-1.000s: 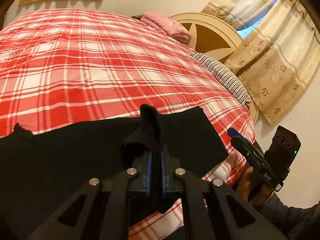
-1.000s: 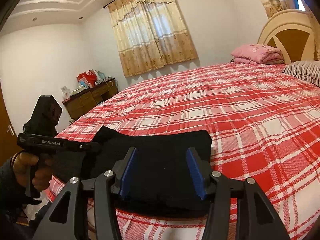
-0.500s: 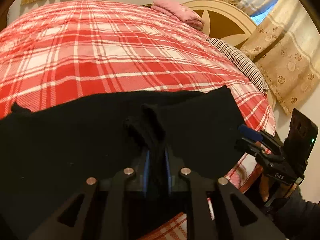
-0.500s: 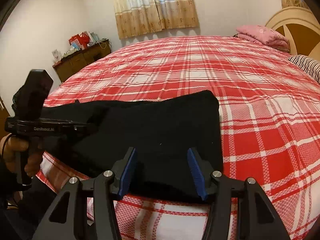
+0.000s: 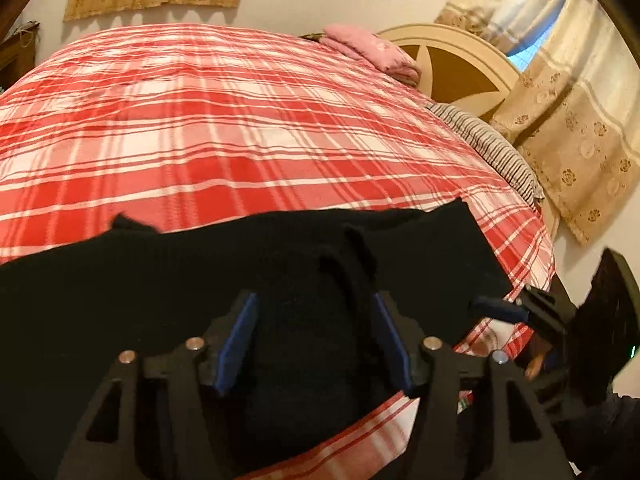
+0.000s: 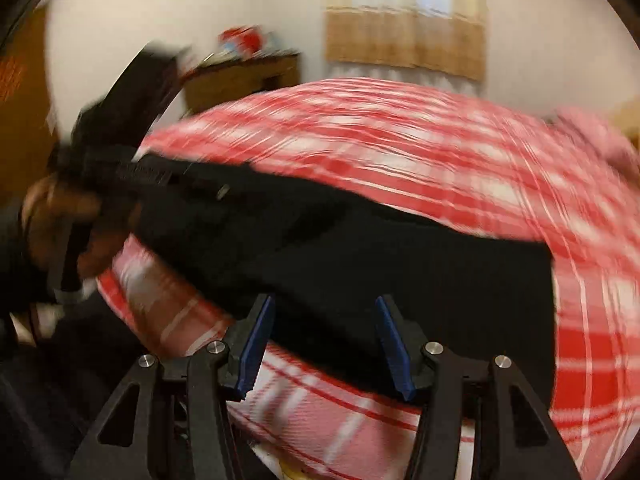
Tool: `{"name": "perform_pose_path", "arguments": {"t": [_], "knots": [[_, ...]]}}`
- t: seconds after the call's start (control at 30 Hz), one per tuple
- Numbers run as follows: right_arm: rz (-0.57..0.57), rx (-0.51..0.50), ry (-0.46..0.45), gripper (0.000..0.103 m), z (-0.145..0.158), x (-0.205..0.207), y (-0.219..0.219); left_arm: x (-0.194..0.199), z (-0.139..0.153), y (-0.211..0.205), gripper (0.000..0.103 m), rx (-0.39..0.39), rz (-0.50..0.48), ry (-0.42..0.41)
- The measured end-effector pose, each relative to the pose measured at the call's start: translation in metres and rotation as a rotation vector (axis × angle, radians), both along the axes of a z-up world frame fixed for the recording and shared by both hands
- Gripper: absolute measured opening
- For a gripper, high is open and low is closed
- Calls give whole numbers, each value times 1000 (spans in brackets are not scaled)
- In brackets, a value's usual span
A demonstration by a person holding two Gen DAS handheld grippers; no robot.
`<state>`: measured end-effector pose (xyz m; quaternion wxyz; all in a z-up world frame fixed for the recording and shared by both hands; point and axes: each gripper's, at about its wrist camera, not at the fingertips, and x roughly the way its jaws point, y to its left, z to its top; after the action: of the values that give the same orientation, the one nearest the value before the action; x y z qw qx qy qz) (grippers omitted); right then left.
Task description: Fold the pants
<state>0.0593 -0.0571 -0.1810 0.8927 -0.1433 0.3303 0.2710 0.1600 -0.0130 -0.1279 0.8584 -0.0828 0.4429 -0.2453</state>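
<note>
While two grippers gape, one pants (image 5: 248,280) (black)

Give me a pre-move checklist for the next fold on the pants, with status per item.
1. Left gripper released: ok, jaws stand apart, cloth only between them.
2. Right gripper free: ok, jaws apart over the near hem.
3. Black pants lying on the plaid bedspread: ok.
4. Pants flat: not ok, a raised pinch ridge stands by the left fingers.
5. Edges aligned: cannot tell, right wrist view is motion-blurred.
6. Far side of bed free for folding: ok; pink pillow sits at the headboard.
</note>
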Motion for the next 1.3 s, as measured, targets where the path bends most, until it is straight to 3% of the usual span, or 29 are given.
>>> {"name": "perform_pose_path", "arguments": {"t": [0.13, 0.23, 0.27, 0.3, 0.33, 0.5, 0.57, 0.67, 0.77, 0.93, 1.03, 1.13, 1.2, 1.3], "knots": [[3, -164, -29, 54, -14, 4, 28, -1, -4, 17, 62, -12, 36, 14], [-2, -212, -32, 54, -19, 11, 35, -2, -5, 25, 62, -31, 54, 15], [3, -209, -32, 54, -19, 13, 37, -3, -5, 28, 62, -37, 59, 15], [7, -198, -33, 41, -17, 14, 38, -3, -6, 31, 63, -43, 65, 17], [9, -175, -24, 20, -11, 15, 40, -3, -6, 34, 67, -49, 72, 18], [-19, 12, -8, 17, 16, 20, 31, -7, -2, 55, 70, -76, 103, 7], [-10, -4, 21, 18, 9, 24, 38, -8, 0, 63, 70, -75, 115, 1], [10, -122, 57, 22, -15, 25, 50, -10, 2, 72, 70, -65, 127, -8], [16, -180, 43, 47, -22, 15, 53, -16, 10, 83, 70, -33, 128, -36], [91, -26, 31, 51, 7, 1, 44, -27, 26, 120, 79, 105, 191, -111], [62, 47, 49, 55, 11, 15, 41, -32, 26, 152, 84, 156, 266, -111], [24, 48, 98, 55, -3, 34, 47, -40, 23, 190, 85, 196, 360, -107], [10, 20, 200, 55, -23, 49, 54, -43, 18, 209, 86, 207, 409, -99], [9, 17, 164, 57, -23, 49, 56, -48, 5, 237, 86, 206, 476, -71]]}}
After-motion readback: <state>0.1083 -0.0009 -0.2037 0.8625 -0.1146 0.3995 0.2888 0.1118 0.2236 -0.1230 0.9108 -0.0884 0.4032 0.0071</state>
